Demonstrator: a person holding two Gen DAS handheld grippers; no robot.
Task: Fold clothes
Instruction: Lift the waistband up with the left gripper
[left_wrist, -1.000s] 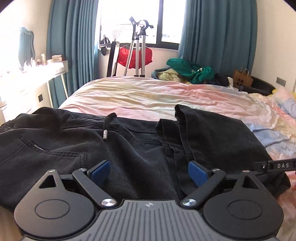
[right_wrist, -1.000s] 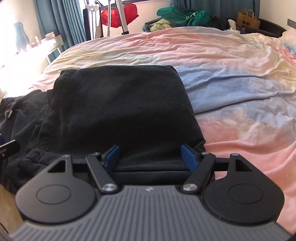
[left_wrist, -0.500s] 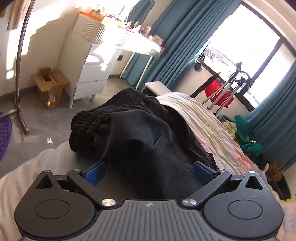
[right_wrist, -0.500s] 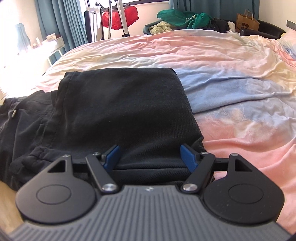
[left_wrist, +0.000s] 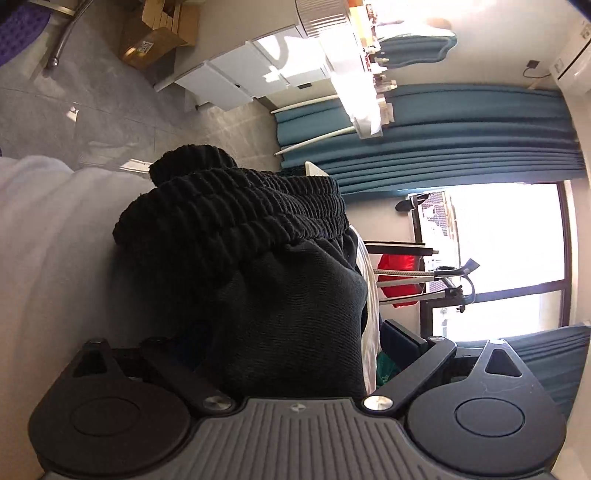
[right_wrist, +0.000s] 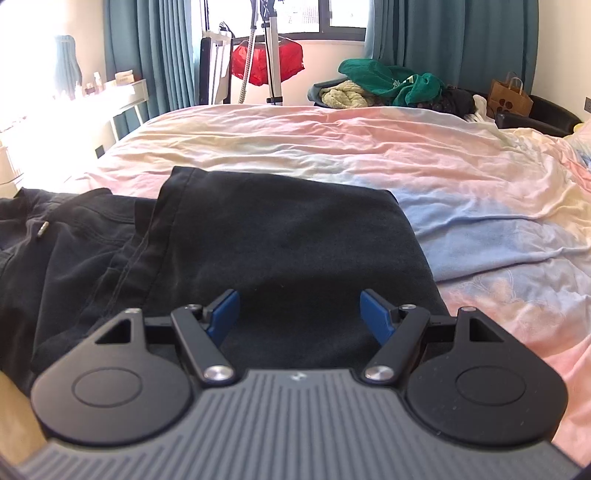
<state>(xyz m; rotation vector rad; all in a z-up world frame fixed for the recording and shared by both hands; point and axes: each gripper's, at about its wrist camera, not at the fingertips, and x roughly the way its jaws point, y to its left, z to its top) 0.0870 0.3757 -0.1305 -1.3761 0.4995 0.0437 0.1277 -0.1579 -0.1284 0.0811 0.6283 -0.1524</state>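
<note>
The black trousers are being shown lying folded on the pastel bed, centre-left in the right view. The right claw is being held wide over them. In the rolled left view, the elastic waistband is being framed by the left claw; its grip cannot be told.

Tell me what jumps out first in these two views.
The black trousers dominate: in the right wrist view they lie partly folded on the pastel bedsheet, right in front of the open right hand-held gripper. In the rolled left wrist view their ribbed waistband fills the middle, bunched up ahead of the left hand-held gripper. A red garment hangs by the bright window.
</note>
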